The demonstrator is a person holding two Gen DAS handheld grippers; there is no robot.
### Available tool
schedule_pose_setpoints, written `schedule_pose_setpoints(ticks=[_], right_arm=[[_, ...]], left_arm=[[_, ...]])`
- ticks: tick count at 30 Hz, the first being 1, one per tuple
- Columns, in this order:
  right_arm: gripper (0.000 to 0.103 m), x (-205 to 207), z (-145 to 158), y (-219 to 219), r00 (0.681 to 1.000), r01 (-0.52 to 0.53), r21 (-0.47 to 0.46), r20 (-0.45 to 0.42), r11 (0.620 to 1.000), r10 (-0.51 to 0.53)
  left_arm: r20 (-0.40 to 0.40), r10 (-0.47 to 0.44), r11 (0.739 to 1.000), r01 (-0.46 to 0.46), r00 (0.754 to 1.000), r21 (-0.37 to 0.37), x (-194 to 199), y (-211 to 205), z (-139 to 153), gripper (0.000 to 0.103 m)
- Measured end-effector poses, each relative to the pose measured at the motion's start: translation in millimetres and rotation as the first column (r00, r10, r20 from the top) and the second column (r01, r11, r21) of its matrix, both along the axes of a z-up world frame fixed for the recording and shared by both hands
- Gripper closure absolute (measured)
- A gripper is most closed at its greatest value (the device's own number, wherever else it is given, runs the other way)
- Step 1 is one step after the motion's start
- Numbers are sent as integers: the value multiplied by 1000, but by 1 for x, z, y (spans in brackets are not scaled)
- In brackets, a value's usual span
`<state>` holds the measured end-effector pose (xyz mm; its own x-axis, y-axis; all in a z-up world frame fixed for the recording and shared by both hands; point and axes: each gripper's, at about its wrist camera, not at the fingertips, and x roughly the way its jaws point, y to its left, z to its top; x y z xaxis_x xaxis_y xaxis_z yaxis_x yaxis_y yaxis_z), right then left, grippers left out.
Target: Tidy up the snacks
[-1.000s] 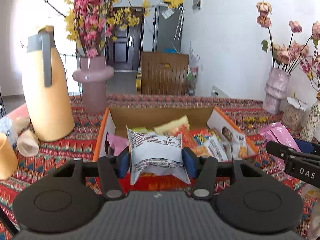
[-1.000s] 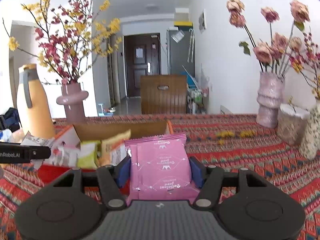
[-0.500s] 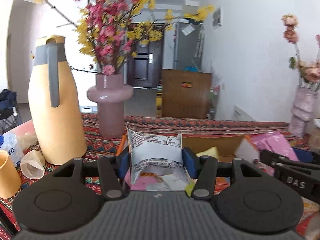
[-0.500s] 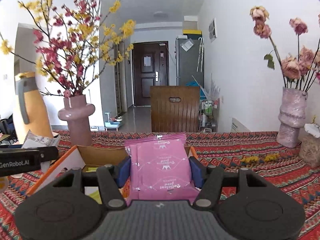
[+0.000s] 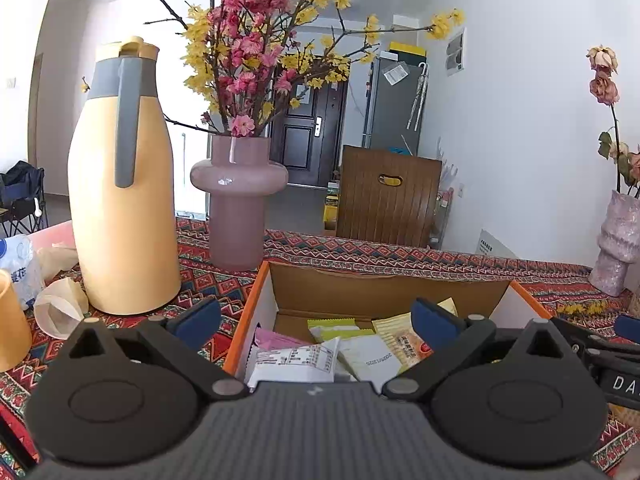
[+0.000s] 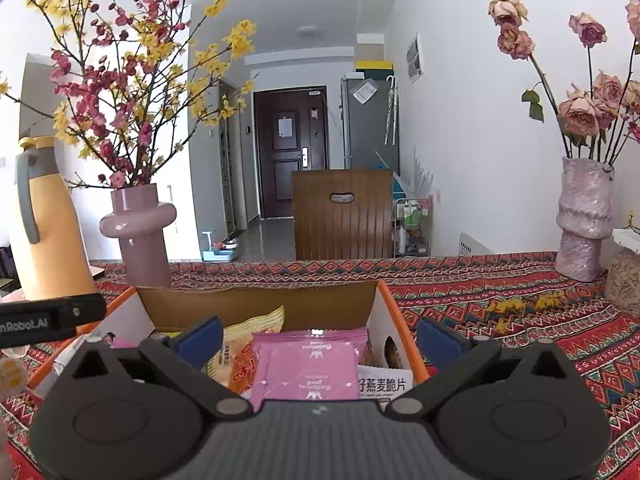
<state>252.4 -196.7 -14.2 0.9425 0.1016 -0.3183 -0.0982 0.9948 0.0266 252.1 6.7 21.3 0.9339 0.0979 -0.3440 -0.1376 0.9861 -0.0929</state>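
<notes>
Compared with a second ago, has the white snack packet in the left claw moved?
Yes. The white snack packet has left the left claw, now open, and lies down inside the orange-edged cardboard box, against its left wall.

Bright even daylight, sharp focus, fisheye-bent edges.

left gripper (image 5: 316, 318): jaws now spread wide, white snack packet (image 5: 294, 364) released, lying in cardboard box (image 5: 384, 292). right gripper (image 6: 318, 334): jaws likewise parted, pink snack packet (image 6: 308, 368) dropped among the box's contents.
</notes>
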Motion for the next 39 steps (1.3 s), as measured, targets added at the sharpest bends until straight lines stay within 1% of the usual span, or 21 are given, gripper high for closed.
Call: schedule_pose_setpoints(ticks=[3, 5, 8, 10, 14, 18, 22, 26, 30, 34, 39], right_arm=[[0, -1, 2, -2, 1000, 10, 6, 5, 1000, -10], [0, -4, 7, -3, 1000, 11, 14, 20, 1000, -12], [0, -22, 21, -5, 998, 16, 25, 66, 1000, -17], [0, -38, 30, -5, 996, 9, 29, 92, 1000, -11], [0, -77, 37, -7, 993, -18, 22, 121, 1000, 15], [0, -116, 31, -8, 992, -56, 0, 110, 998, 56], [0, -146, 15, -12, 996, -66, -4, 56, 998, 66], [0, -163, -3, -14, 998, -65, -2, -28, 998, 64], [0, -174, -20, -15, 993, -64, 5, -103, 998, 64], [0, -181, -37, -13, 985, -67, 4, -161, 998, 66], [0, -185, -45, -10, 980, -64, 5, -187, 998, 64]], left_arm=[[32, 17, 1000, -16, 999, -20, -11, 0, 12, 0], [66, 22, 1000, -22, 998, -12, -25, -1, 25, 0], [96, -5, 1000, 6, 995, -2, -51, -3, 40, 0], [106, -27, 1000, 26, 994, 12, -70, -4, 45, 0], [100, -60, 997, 54, 993, 56, -104, -7, 43, 0], [45, -100, 992, 96, 994, 79, -129, -4, 27, 0], [-27, -124, 987, 126, 992, 96, -147, 1, 5, 0], [-88, -145, 985, 152, 986, 83, -163, 6, -20, 0], [-149, -158, 985, 167, 976, 48, -175, 9, -40, 0], [-166, -159, 985, 168, 973, 44, -182, 11, -46, 0], [-164, -164, 984, 173, 973, 40, -189, 11, -46, 0]])
